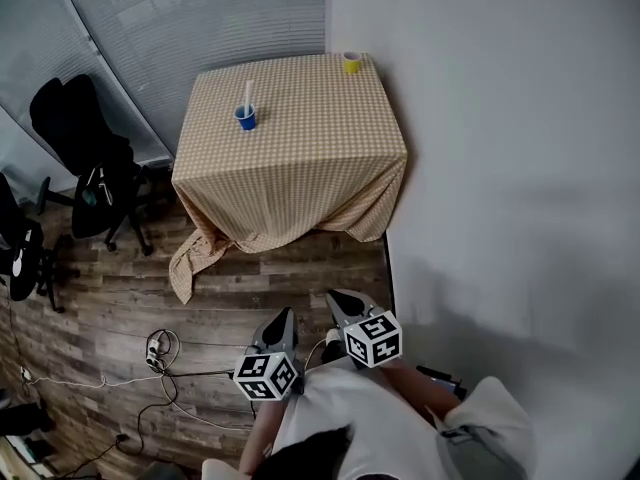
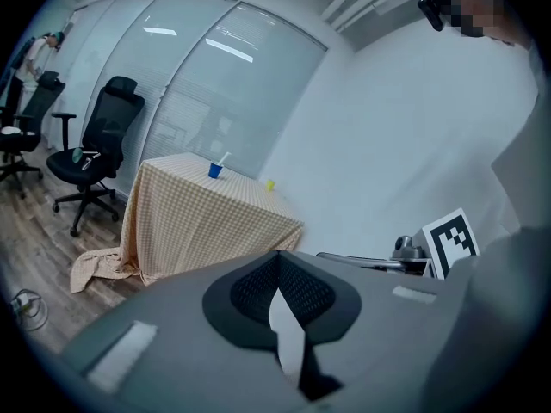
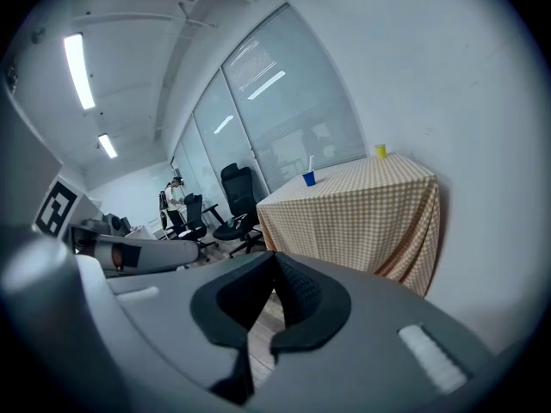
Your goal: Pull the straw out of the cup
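A blue cup (image 1: 245,118) with a white straw (image 1: 248,95) standing in it sits on the left part of a table (image 1: 300,148) under a tan checked cloth. A yellow cup (image 1: 351,62) is at the table's far right corner. Both grippers are well short of the table, over the wooden floor. My left gripper (image 1: 285,315) and my right gripper (image 1: 335,296) are side by side, shut and holding nothing. The left gripper view has the blue cup (image 2: 214,171) and straw (image 2: 223,159) far beyond the shut jaws (image 2: 277,256). In the right gripper view the cup (image 3: 308,178) stands far past the shut jaws (image 3: 275,256).
A white wall (image 1: 500,168) runs along the right, close to the table's edge. Black office chairs (image 1: 85,158) stand to the left of the table. Cables (image 1: 160,353) lie on the floor at lower left. Frosted glass panels (image 1: 200,18) stand behind the table. A person (image 3: 175,198) stands far back.
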